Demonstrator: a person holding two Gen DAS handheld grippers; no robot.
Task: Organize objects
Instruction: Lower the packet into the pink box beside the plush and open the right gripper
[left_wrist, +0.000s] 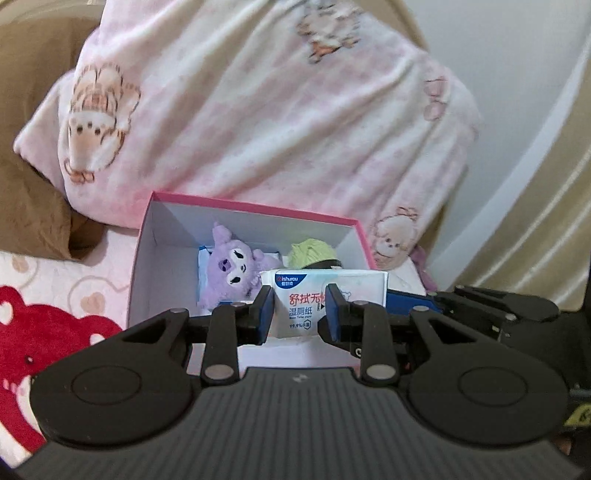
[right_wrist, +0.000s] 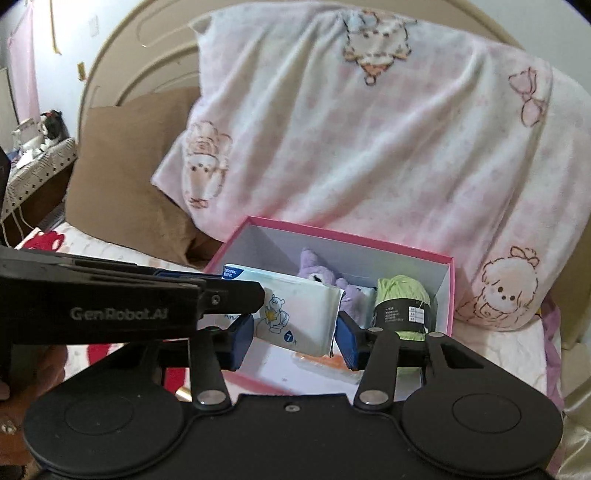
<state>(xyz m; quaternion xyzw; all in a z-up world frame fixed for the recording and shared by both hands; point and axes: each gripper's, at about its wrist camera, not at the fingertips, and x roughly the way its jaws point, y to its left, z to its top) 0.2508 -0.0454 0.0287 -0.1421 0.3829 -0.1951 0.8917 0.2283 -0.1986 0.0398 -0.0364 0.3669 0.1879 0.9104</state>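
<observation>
While the left gripper (left_wrist: 299, 312) pinches a white pack of wet wipes (left_wrist: 325, 301) by its narrow thickness, the blue pads (left_wrist: 266, 314) sit almost together with the pack pressed between them. In the left wrist view the pack stands on edge, its printed face towards the camera and its long axis running sideways, so most of it sticks out to the right of the jaws.

The right gripper (right_wrist: 293, 341) has its jaws about half open around the same pack (right_wrist: 295, 314), one pad on each end of the long axis. Whether those pads actually press on the ends I cannot tell; the right one looks just beside the wrapper rather than on it. From this side the pack's cartoon-bear face points at the camera and its long axis spans the gap between the jaws.

Just beyond both sets of jaws lies an open pink-rimmed box (right_wrist: 448, 295). Inside it, past the pack, a purple plush toy (left_wrist: 232, 267) lies near the middle, and a green yarn ball (right_wrist: 404, 302) with a dark label band stands to the right of it.
</observation>
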